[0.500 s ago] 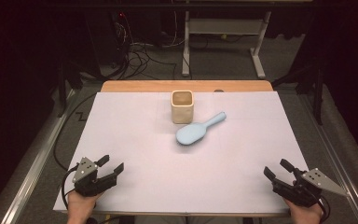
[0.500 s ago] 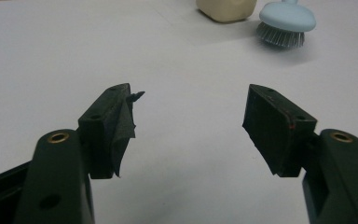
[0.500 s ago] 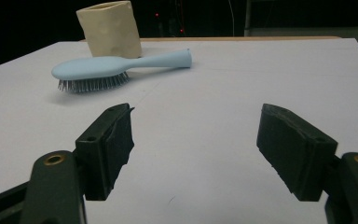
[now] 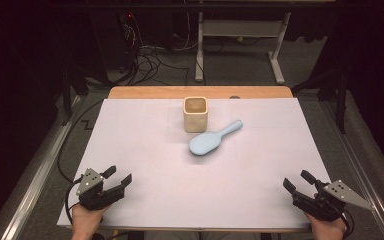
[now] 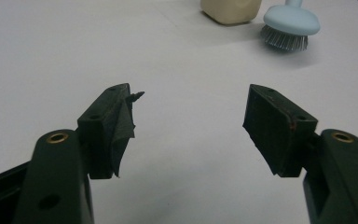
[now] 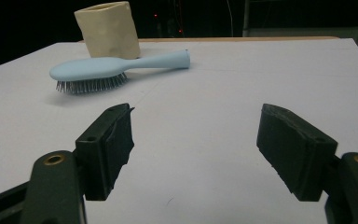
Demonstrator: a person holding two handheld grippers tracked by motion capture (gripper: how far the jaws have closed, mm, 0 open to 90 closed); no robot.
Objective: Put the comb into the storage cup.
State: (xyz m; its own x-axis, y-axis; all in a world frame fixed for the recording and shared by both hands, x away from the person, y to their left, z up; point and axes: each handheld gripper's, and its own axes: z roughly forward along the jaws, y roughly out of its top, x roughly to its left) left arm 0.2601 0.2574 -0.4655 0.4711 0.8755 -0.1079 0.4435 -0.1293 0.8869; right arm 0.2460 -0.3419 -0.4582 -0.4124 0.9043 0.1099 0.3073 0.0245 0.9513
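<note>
High view, cream cup (image 4: 195, 114) upright, interior unclear, hairbrush (image 4: 214, 139) beside it.

The counter (image 4: 130, 130) is covered by a white sheet, and a strip of bare wood (image 4: 145, 92) is left showing along its far edge, in the upper middle of the high view. Behind it, a tangle of black cables (image 4: 152, 57) is seen on the grey floor (image 4: 240, 67) at upper left of centre. A white metal table frame (image 4: 277, 60) is set at top centre. The background is kept dark.
</note>
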